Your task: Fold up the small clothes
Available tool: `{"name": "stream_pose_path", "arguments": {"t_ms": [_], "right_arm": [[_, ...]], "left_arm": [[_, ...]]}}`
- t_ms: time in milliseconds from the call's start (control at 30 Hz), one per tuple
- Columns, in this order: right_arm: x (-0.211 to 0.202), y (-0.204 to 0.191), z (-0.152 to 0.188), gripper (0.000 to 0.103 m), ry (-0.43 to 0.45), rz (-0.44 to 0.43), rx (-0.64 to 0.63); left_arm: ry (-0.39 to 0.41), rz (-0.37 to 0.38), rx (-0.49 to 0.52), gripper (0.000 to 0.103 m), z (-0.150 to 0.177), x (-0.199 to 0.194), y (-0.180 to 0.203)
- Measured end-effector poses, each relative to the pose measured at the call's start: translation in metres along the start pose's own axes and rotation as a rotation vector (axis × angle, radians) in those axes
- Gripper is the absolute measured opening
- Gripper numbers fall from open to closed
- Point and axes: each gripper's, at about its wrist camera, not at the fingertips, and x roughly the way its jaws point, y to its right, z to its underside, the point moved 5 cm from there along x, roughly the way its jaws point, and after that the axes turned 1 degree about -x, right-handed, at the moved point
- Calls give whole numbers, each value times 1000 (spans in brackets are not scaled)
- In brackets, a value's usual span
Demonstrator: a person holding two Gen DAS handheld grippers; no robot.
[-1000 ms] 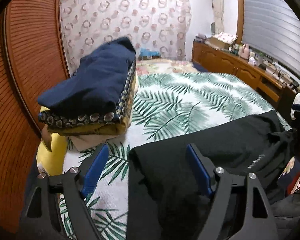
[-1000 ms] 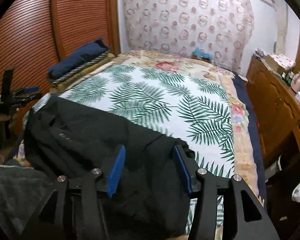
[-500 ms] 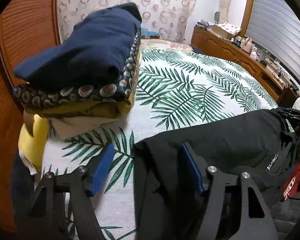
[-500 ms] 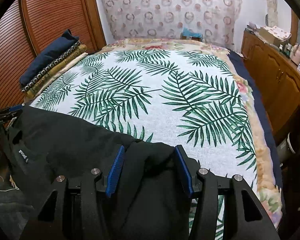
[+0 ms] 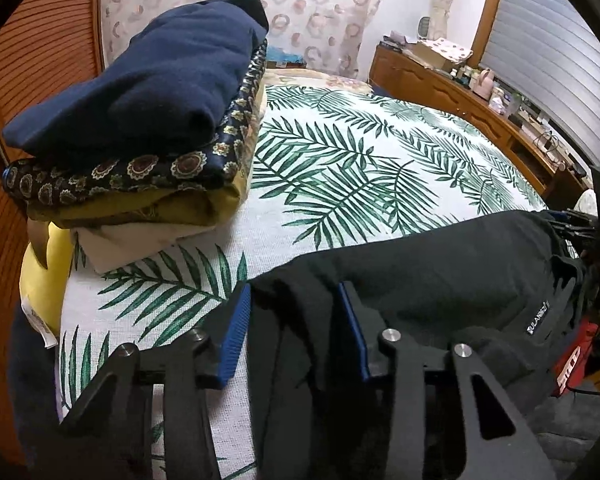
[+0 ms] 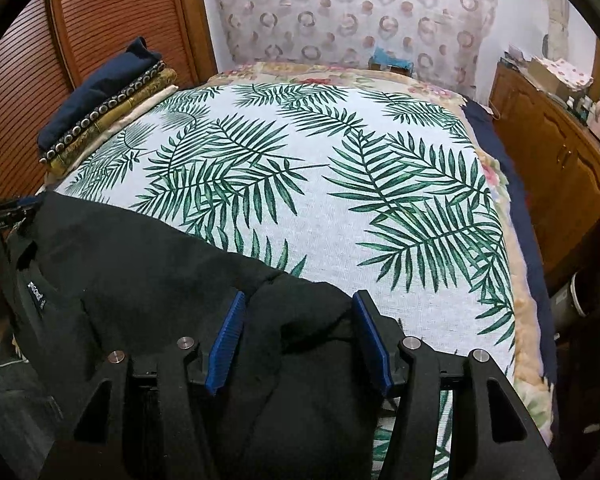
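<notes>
A black garment [image 5: 440, 264] lies across the near edge of the bed, also in the right wrist view [image 6: 140, 264]. My left gripper [image 5: 296, 320] is open, its blue pads either side of the garment's left corner. My right gripper [image 6: 300, 332] is open too, its pads straddling a bunched fold at the garment's right end. A small label [image 5: 538, 316] shows near the waistband. The far end of each view shows the other gripper only partly.
A stack of folded clothes [image 5: 140, 120], navy on top, sits at the bed's left edge, also in the right wrist view [image 6: 100, 108]. The palm-leaf bedspread [image 6: 320, 184] covers the bed. A wooden dresser [image 6: 560, 152] runs along the right. Slatted wooden doors [image 6: 112, 28] stand left.
Both grippers have moved forward and lower over the bed, bringing the black garment onto the bedspread. The left jaws have narrowed somewhat around the garment corner.
</notes>
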Motion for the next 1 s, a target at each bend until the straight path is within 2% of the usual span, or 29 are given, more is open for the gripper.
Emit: {"name": "stream_pose_path", "arguments": {"t_ms": [67,167,300,333,367,400,433,533,667,800,900,1000], "right_arm": [[1,3,-1,66,-5,5,7],[4,5,0,70,-15,3,12],[2,3,2,70,-2,-3,8],[1,2,4,67,1,-3,5],[0,1,5,53,8,-11,-1],[-2,-2,6,44,14,-38,-8],[-5,-6,9,23,19,-79,-11],[-11,-14,19,15,37,-87,-13],[-43,-14,24,12,113,-100,26],[-116,-16,15,12,267,-108,34],[-164,-28,11,12,332,-86,-7],[-206,-41,8,12,399,-62,-71]], "left_arm": [[-3,3,-2,45,0,0,-1],[-2,3,3,45,0,0,-1],[0,-6,26,33,-1,1,3],[0,-4,38,31,0,1,5],[0,-1,44,25,0,1,6],[-3,5,49,19,0,0,7],[-2,9,54,15,1,0,9],[19,-12,75,12,2,-5,14],[118,40,31,11,-3,-42,21],[237,126,17,11,-11,-100,38],[341,168,27,11,-17,-148,52],[430,175,32,11,-17,-183,60]]}}
